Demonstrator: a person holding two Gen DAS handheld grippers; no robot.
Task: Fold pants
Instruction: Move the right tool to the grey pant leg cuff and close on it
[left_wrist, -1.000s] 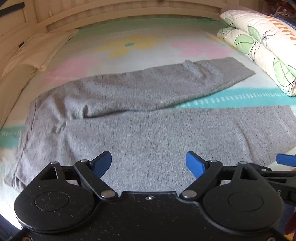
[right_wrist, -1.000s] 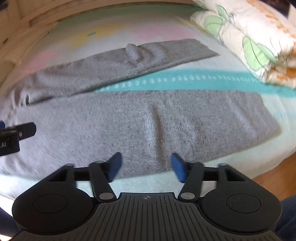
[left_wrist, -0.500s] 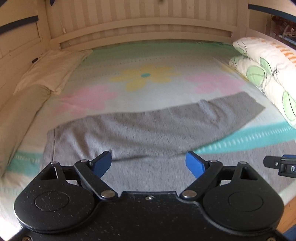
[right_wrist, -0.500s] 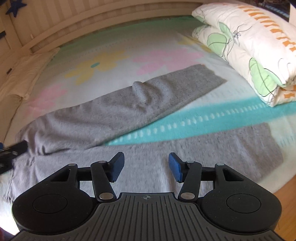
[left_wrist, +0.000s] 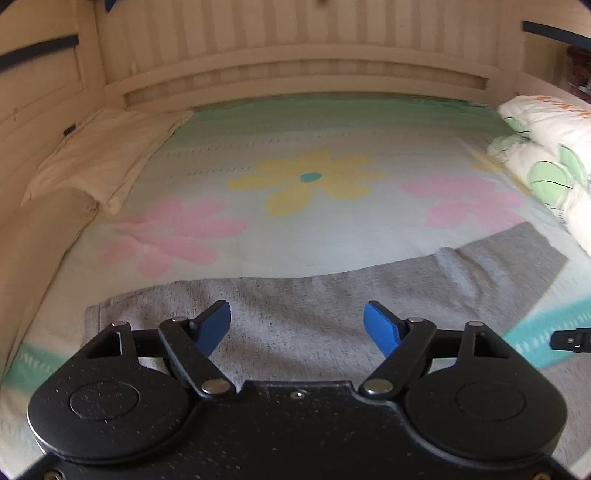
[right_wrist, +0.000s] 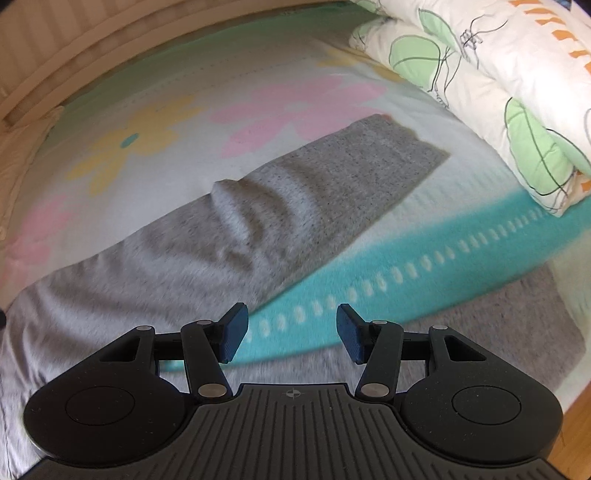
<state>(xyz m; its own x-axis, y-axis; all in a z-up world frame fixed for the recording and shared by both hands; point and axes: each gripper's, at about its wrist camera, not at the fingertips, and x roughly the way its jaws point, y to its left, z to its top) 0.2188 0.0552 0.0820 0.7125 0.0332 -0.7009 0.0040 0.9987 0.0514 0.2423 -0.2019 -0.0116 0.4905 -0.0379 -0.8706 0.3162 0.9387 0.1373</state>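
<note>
Both views have been lifted off the grey knit pants (right_wrist: 207, 258), spread flat for folding across mid-frame, with the closing left gripper (left_wrist: 297, 326) and right gripper (right_wrist: 291, 332) held apart, empty.

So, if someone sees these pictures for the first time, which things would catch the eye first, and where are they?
Probably the grey pants, spread flat on the bed with the two legs lying apart, a turquoise stripe of the flowered bedcover showing between them. Next, the rolled white quilt with green leaves along the bed's right side. Low in each view is a black hand-held gripper with blue pads, the left hand-held gripper and the right hand-held gripper; neither holds anything.
</note>
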